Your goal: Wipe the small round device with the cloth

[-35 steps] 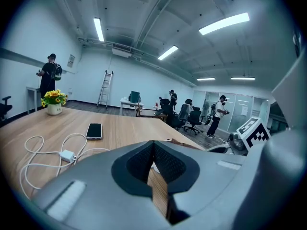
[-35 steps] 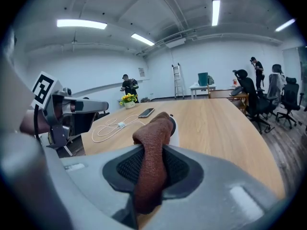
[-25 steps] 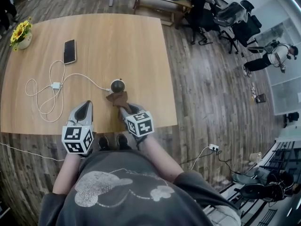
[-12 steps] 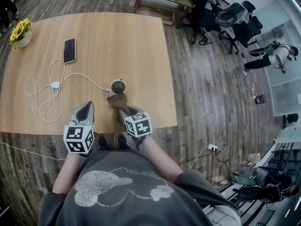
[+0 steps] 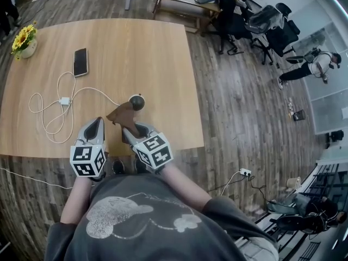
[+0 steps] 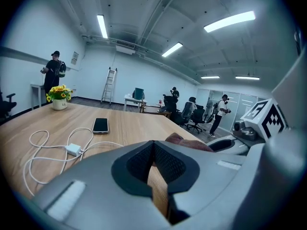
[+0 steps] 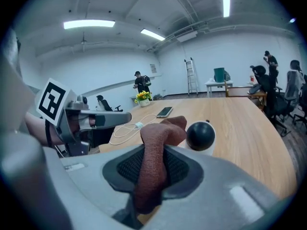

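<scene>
The right gripper has its jaws clamped on a reddish-brown cloth. They pinch it low down, so a thick fold stands up beyond the tips as a padded front. Gripping it this way puts soft fabric, not the hard jaws, towards whatever is being wiped.

The small round device, a black dome on a white base, stands on the wooden table just ahead and to the right of that fold. It is very close, but no view shows whether cloth and dome actually touch. From the head view the cloth lies beside the device's near-left side, so this looks like a sideways stroke of the wipe, with the fabric off the dome's top.

The left gripper has its jaws brought together on nothing and sits low near the table's front edge, left of the other gripper. It seems to be parked there to stay clear, though it could steady the device if it slides.

A white cable runs from the device to a small adapter and loops on the left. It may tug or shift if the device gets pushed. Further back lie a dark phone and a pot of yellow flowers, well away from the work.
</scene>
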Demonstrator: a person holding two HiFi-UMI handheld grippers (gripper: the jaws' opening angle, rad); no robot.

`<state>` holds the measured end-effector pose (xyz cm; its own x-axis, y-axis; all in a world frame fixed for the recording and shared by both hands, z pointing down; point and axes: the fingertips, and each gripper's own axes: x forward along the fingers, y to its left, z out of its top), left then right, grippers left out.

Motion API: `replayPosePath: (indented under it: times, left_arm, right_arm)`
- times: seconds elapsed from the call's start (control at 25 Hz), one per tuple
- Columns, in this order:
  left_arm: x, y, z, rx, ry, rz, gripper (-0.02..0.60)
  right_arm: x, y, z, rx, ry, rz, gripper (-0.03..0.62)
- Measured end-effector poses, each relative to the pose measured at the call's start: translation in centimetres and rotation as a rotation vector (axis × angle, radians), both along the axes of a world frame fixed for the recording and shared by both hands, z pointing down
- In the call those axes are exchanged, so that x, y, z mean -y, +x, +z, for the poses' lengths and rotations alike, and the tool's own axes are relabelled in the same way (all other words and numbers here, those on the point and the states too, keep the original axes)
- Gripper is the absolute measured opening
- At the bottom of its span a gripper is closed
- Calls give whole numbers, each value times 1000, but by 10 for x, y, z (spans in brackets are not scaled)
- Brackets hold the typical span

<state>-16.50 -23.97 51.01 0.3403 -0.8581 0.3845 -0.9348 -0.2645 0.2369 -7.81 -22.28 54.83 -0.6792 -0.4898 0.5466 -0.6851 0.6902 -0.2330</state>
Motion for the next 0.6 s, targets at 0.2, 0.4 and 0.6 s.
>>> replayPosePath:
  times: [0.2,0.4,0.6]
  left_arm:
    - [-1,-5,-3,-4,1,-8,18]
    - [-2,-11,-2,-3,-3,-2,18]
    - [-3,-21,5,-2,-16,0,18]
  right_arm:
    - [23,-7,-14,14,40,38,80]
    - [43,-4,5,-15,-16,104,80]
    - [47,1,28,-36,-74,158,80]
